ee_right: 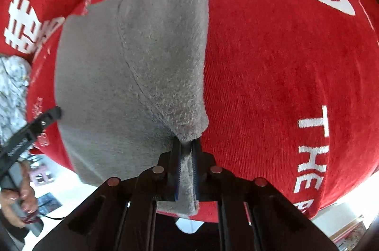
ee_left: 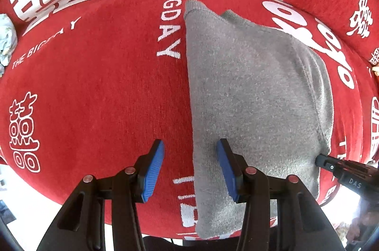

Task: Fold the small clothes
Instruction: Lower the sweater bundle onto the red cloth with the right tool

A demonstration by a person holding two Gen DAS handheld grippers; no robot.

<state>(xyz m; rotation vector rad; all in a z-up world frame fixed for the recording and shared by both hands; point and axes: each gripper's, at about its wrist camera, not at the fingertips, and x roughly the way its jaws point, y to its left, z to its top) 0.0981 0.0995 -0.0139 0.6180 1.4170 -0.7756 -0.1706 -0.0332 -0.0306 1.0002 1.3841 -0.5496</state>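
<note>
A: State the position of the garment (ee_left: 248,94).

B: It is grey and fleecy, and lies flat on the red cover (ee_left: 106,90). In the left wrist view it runs from 12 o'clock down to 6 o'clock, right of centre.

A: Report the left gripper (ee_left: 190,170).

B: Jaws partly open, nothing clamped. One blue pad (ee_left: 154,170) is over the cover and the other over the garment, with the garment's left edge between them.

A: Report the right gripper (ee_right: 187,165).

B: Jaws closed on the garment's near corner; grey fabric fills the gap between the pads. In the left wrist view its tip sits at 4 o'clock and carries the letters "DAS".

A: List legible text on the cover.

B: White print: "THE BIGDAY" at 12 o'clock, "THE BIG" at 9 o'clock, and Chinese double-happiness characters at 8 and 10 o'clock. The right wrist view shows "THE" at 4 o'clock. The large white script is cut off and unreadable.
</note>
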